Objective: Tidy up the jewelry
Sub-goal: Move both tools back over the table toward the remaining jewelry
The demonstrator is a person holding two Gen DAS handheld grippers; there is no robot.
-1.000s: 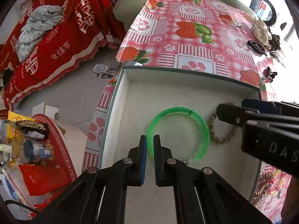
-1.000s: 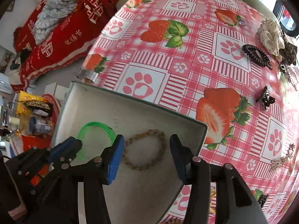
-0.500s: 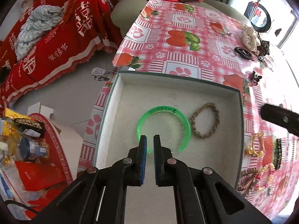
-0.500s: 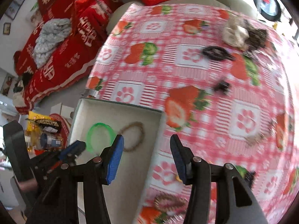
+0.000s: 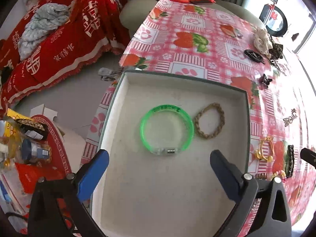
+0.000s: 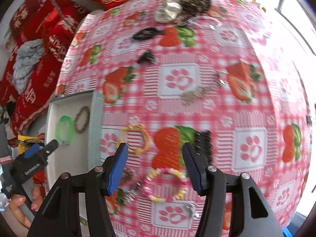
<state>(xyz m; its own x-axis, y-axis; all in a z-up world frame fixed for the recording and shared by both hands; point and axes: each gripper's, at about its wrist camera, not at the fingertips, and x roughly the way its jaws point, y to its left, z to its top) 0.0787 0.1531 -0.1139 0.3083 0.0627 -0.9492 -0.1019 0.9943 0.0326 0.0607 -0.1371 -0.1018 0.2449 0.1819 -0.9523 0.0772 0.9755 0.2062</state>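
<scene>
Left gripper [image 5: 159, 165]: jaws wide, empty, above the tray [image 5: 122, 106].
Right gripper [image 6: 155, 165]: spread, empty, over the tablecloth [image 6: 197, 102].
Done: green bangle [image 5: 166, 131] and braided bracelet [image 5: 209, 123] lay in tray.
Left: gold bracelet [image 6: 137, 139], beaded bracelet [image 6: 165, 184], others outside.

A shallow white tray [image 5: 197, 187] sits at the worktop's [image 6: 256, 102] left edge, walled on all sides. Inside it, a green bangle [image 5: 166, 131] and a braided bracelet [image 5: 209, 120] lie side by side near the middle; the tray floor nearer the left gripper [image 5: 158, 169] is bare, and its wide-open jaws hang over that stretch. Just right of the tray wall lie a gold bangle [image 6: 137, 139], a black comb clip [image 6: 204, 144] and a pink bead bracelet [image 6: 165, 184], close together under the right gripper [image 6: 155, 167], whose jaws stand apart. Hair clips and scrunchies [image 6: 167, 11] crowd the far edge; the middle of the cloth is mostly open.
</scene>
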